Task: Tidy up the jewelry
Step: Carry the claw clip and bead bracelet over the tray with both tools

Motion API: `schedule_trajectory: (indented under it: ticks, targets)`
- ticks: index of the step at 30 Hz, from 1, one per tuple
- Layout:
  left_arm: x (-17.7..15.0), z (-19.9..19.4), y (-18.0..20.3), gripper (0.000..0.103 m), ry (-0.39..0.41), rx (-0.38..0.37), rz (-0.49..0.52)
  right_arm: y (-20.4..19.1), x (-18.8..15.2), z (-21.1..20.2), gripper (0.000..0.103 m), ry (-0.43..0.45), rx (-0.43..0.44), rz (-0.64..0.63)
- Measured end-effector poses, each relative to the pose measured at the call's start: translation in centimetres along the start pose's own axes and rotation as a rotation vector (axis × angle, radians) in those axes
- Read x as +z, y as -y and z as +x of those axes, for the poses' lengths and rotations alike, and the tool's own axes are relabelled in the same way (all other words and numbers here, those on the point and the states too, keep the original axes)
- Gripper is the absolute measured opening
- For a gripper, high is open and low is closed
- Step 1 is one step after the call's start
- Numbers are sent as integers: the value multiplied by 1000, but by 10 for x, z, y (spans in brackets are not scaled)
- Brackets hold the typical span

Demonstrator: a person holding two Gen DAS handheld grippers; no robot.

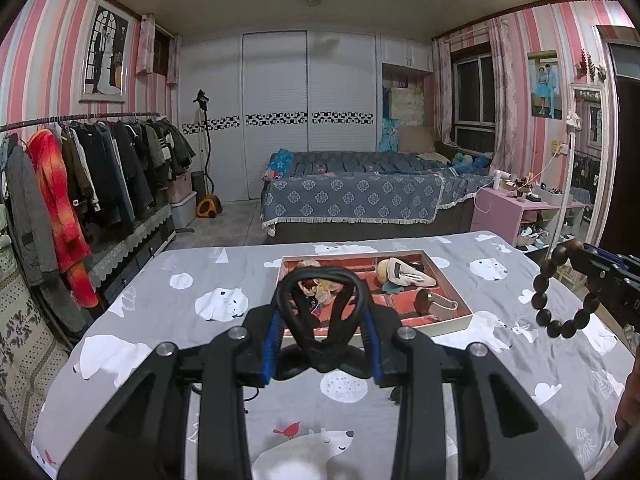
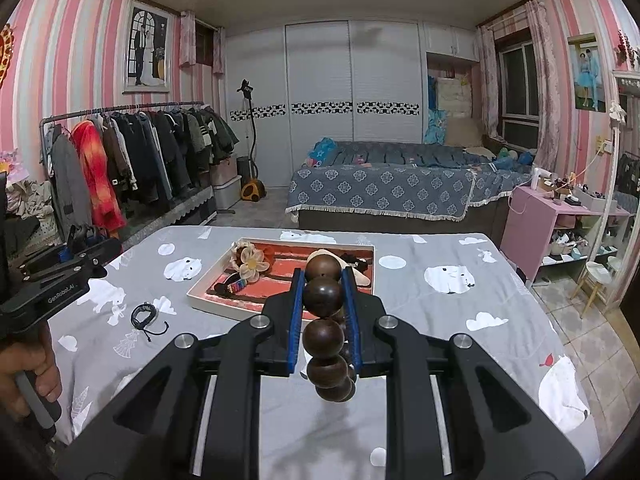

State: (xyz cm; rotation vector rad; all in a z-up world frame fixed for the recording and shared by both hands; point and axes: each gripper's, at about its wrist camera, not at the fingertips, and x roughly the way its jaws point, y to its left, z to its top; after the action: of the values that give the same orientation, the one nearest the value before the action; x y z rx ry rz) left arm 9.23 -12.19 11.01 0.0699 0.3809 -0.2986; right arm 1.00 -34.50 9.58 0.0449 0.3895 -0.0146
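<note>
In the left wrist view my left gripper (image 1: 323, 308) is shut on a black claw hair clip (image 1: 320, 280), held above the near edge of a white-rimmed tray (image 1: 452, 326) with a red lining. At the right edge, my right gripper (image 1: 580, 260) carries a dark wooden bead bracelet (image 1: 538, 300) that hangs in a loop. The right wrist view shows the right gripper (image 2: 322, 274) shut on this bead bracelet (image 2: 323, 336), just short of the tray (image 2: 224, 308). The left gripper (image 2: 86, 246) is at the far left, in a person's hand (image 2: 24, 368).
The tray holds a flower hair tie (image 2: 252, 262), beige hair clips (image 1: 404, 274), a round brown piece (image 1: 426, 300) and a coloured band (image 2: 236, 286). A black cord bracelet (image 2: 144, 314) lies on the bear-print cloth (image 2: 420, 312) left of the tray. A clothes rack (image 1: 100, 168) and a bed (image 1: 360, 196) stand beyond.
</note>
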Motion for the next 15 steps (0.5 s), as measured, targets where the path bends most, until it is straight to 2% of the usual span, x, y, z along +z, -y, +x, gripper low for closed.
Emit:
schedule_trajectory:
  ticks: [9, 15]
  targets:
    - [5, 47, -8, 34, -71, -14, -24, -3, 5, 20, 20, -15, 19, -6]
    - [11, 93, -9, 34, -94, -14, -22, -5, 12, 60, 20, -49, 43, -14]
